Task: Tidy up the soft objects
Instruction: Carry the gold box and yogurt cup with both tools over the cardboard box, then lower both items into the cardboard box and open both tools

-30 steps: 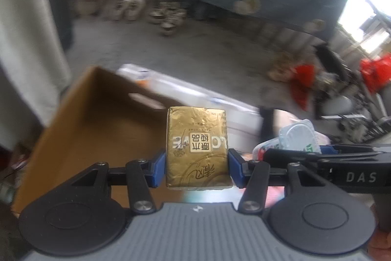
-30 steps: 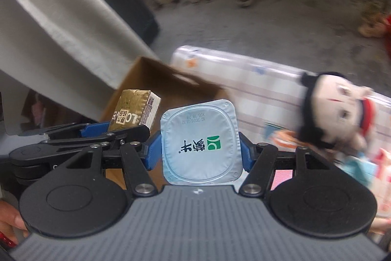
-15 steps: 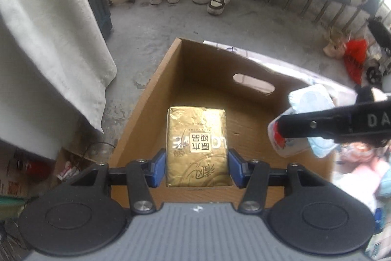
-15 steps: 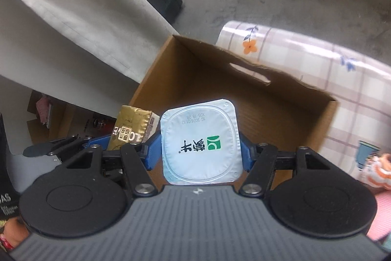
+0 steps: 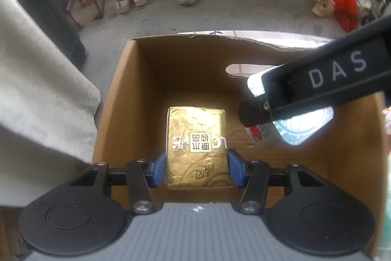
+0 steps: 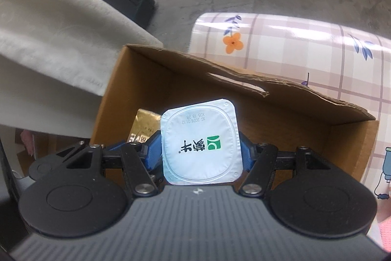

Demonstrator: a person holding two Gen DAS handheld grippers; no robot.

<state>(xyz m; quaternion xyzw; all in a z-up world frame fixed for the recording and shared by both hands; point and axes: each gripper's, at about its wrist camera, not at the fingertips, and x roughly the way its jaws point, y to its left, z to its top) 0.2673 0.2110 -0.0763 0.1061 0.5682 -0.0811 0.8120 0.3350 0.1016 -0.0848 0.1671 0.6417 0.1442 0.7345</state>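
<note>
left gripper [image 5: 197, 163] clamped on gold pack [image 5: 196, 146], low inside box [image 5: 117, 94]. right gripper [image 6: 200, 153] clamped on cup [image 6: 200, 146], over same box. box floor bare: nothing dropped yet. left to do: release both, fetch rest.

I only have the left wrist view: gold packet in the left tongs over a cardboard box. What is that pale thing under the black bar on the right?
Observer: It is a sealed cup with a white-blue foil lid and a green logo, gripped in the right tongs.
Operator: Is it over the box too?
Observer: Yes, the cardboard box sits right behind it, and it is held near the gold packet.
Operator: What does the box stand on?
Observer: A table cover in pink check with an orange flower print.
</note>
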